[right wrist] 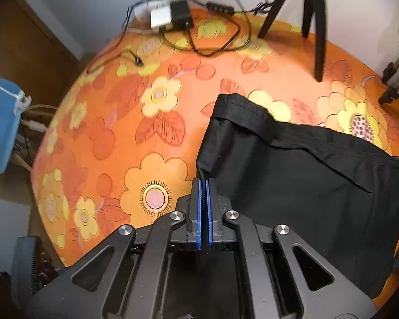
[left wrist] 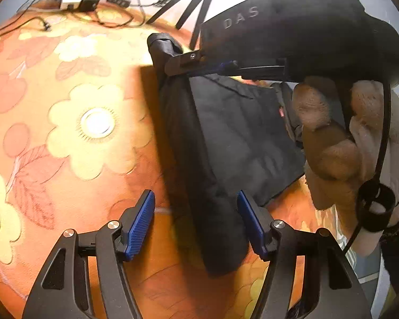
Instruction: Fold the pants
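**Op:** Across the middle and right of my left wrist view lie the pants (left wrist: 234,133), black, partly folded on the orange flowered surface (left wrist: 93,159). One thick fold runs down toward the bottom of the frame.

**Desk:** And your left hand-held gripper (left wrist: 196,223)?

**Op:** Spread wide. That lower fold of the pants sits between the blue pads (left wrist: 141,226), but neither pad presses on it.

**Desk:** The right one?

**Op:** My right hand-held gripper (right wrist: 204,183) has its pads pressed together, pinching a corner of the pants (right wrist: 292,180) at the tips. In the right wrist view the cloth hangs from that pinch and spreads to the right of frame, its stitched hem at upper centre. In the left view the same gripper (left wrist: 173,66) comes in from the upper right, held by a gloved hand (left wrist: 332,143), with the cloth's edge lifted off the surface at its tip.

**Desk:** Anything else about?

**Op:** Tripod legs (right wrist: 316,26) stand at the top right of the right view, touching the surface. Chargers (right wrist: 170,16) and cables (right wrist: 215,42) lie at top centre, well apart from the pants. A blue object (right wrist: 2,117) is off the surface's edge, far left; I cannot tell what it is.
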Available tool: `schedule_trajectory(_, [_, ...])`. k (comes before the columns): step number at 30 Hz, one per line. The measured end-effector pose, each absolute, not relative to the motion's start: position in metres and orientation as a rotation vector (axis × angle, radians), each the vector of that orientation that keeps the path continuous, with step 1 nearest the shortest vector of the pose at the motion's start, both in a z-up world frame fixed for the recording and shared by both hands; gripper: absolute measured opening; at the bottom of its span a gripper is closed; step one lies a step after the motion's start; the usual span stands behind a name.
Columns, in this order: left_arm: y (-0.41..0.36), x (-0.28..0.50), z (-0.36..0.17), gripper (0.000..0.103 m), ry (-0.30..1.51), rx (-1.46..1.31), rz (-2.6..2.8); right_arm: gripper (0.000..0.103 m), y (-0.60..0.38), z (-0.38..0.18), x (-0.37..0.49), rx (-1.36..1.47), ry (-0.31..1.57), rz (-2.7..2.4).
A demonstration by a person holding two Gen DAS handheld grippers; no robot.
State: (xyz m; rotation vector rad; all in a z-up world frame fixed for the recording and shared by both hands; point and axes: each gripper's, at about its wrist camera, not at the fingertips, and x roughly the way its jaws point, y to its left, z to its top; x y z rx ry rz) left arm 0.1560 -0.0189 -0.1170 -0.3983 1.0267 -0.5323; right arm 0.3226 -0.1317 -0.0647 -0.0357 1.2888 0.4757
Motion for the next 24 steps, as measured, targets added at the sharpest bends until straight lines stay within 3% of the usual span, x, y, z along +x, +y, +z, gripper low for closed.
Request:
schedule_trajectory(1, [-0.021, 0.156, -0.117, 0.061, 1.017, -0.396, -0.536, 0.003, -0.137, -0.061, 0.324, -0.020, 1.279, 0.481])
schedule_trajectory(4, [-0.035, 0.156, -0.113, 0.027, 0.994, -0.379, -0.563, 0.003, -0.150, -0.050, 0.327, 0.010, 1.249, 0.484])
schedule_trajectory(5, [-0.039, 0.157, -0.112, 0.021, 0.985, -0.370, -0.570, 0.003, -0.156, -0.047, 0.327, 0.023, 1.240, 0.482])
schedule_trajectory(16, [-0.124, 0.172, -0.064, 0.014, 0.856, -0.301, -0.767, 0.003, -0.269, 0.007, 0.334, 0.148, 1.100, 0.401])
schedule_trajectory(24, [-0.230, 0.196, -0.073, 0.014, 0.863, -0.252, -0.921, 0.003, -0.397, 0.012, 0.337, 0.211, 1.062, 0.237])
